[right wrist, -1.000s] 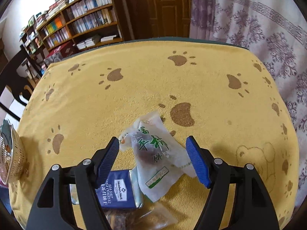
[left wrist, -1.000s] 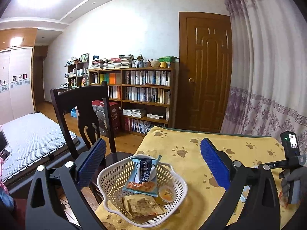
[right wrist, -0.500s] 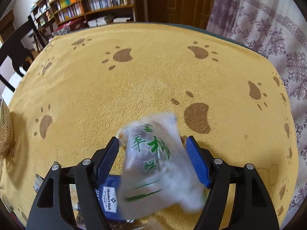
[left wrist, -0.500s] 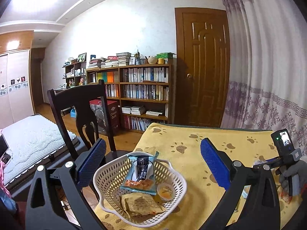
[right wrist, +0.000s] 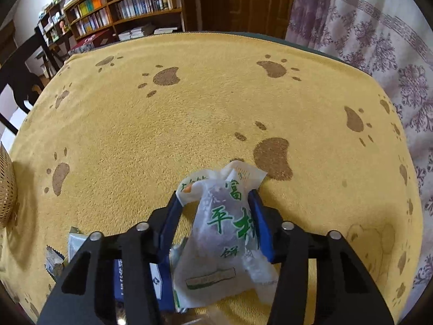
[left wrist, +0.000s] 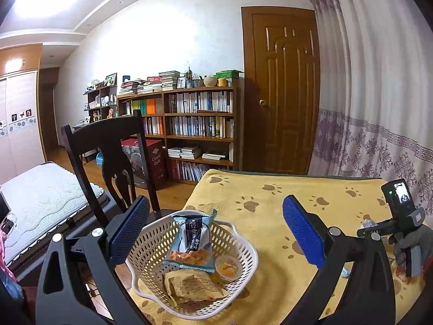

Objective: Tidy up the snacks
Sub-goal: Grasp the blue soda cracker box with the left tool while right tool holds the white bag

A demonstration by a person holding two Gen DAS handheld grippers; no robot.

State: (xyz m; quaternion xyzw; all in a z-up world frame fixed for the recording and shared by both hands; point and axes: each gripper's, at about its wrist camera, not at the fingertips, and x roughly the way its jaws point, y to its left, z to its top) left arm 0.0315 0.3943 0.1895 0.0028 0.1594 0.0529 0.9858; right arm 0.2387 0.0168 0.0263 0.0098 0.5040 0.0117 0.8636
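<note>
The right gripper [right wrist: 215, 208] is clenching a translucent pastry packet with green characters [right wrist: 224, 224], its blue fingers [right wrist: 258, 216] pressing in on the packet's sides near the upper half. The packet's long axis is running roughly along the fingers, its top flap poking out past the tips and its lower end hanging back toward the gripper body, above a dark blue packet [right wrist: 140, 279] and other wrappers that are lying on the bench [right wrist: 189, 113] just below.

The left gripper [left wrist: 213, 233] is hovering with its fingers [left wrist: 300, 233] spread wide and nothing between them, framing the white perforated basket [left wrist: 243, 246] that is sitting near the bench's left edge. Inside the basket a blue snack bag [left wrist: 190, 241] is leaning up, with a small jelly cup [left wrist: 228, 266] and a tan wrapped packet [left wrist: 189, 287] beside it.

The relation that matters: the basket is lying well to the left of the held packet, its rim [right wrist: 6, 187] just showing at the left border of the right wrist view, with open yellow paw-print cloth between. The right hand is the one carrying the load, so the coming move is probably a leftward carry across the cloth, ending above the basket's open mouth before the fingers let go. The packet is soft and crinkly, so it may swing or slip during that carry.
</note>
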